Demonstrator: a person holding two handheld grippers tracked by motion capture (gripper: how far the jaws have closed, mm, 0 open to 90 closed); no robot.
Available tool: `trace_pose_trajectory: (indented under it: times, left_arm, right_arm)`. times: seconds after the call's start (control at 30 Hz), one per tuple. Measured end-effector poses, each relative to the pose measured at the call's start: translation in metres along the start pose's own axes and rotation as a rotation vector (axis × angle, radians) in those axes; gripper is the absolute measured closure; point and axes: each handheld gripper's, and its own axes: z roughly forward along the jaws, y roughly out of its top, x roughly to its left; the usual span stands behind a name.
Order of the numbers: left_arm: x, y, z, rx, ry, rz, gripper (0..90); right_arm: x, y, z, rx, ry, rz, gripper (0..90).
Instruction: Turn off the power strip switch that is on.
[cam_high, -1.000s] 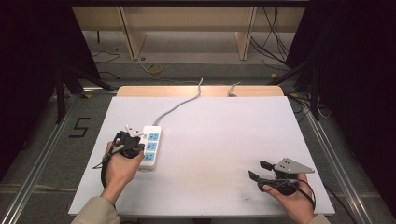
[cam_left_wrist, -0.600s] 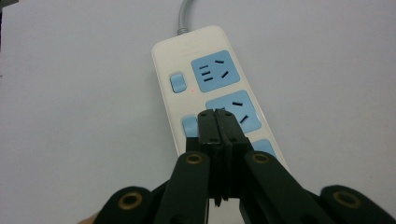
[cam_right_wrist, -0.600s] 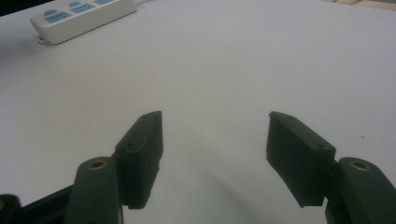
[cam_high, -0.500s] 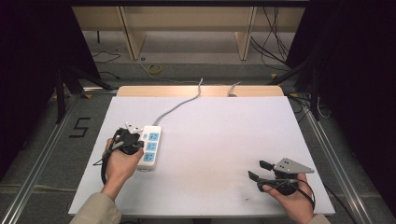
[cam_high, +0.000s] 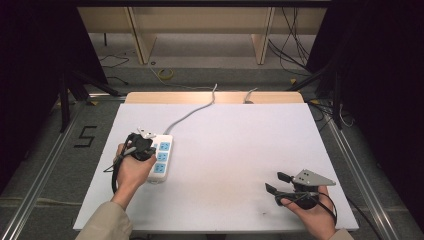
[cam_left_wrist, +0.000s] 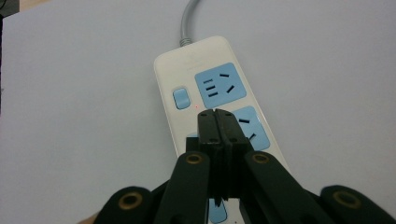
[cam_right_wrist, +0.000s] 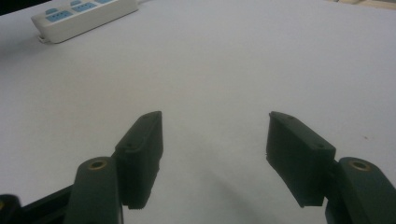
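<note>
Near the left edge of the white surface (cam_high: 240, 150) lies the power strip (cam_high: 160, 159), its grey cord (cam_high: 192, 112) running to the far edge. Jaws pressed together and empty, the left gripper (cam_left_wrist: 218, 114) hovers over the strip beside the blue switch (cam_left_wrist: 181, 98). A skewed push could miss the switch or shove the light strip sideways. Idle near the front right corner, the right gripper (cam_right_wrist: 215, 140) has its jaws wide apart.

Left gripper (cam_left_wrist: 215, 114) hides power strip (cam_left_wrist: 210, 79) middle sockets; grey cord (cam_left_wrist: 188, 21) cut off at top edge.
</note>
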Motion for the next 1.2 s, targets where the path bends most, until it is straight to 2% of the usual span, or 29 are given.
trace_pose_trajectory:
  times: [0.33,0.83,1.2]
  left_arm:
    - [0.003,0.006,0.004,0.017,0.007,0.005,89.6]
    - [0.008,0.01,0.012,0.039,0.002,-0.015,89.5]
    - [0.007,0.015,0.014,0.045,0.009,-0.002,89.5]
  right_arm:
    - [0.0,0.0,0.0,0.001,0.001,0.0,37.4]
    - [0.001,0.0,0.001,0.0,0.006,-0.007,37.4]
    - [0.001,0.0,0.001,0.0,0.007,-0.008,37.4]
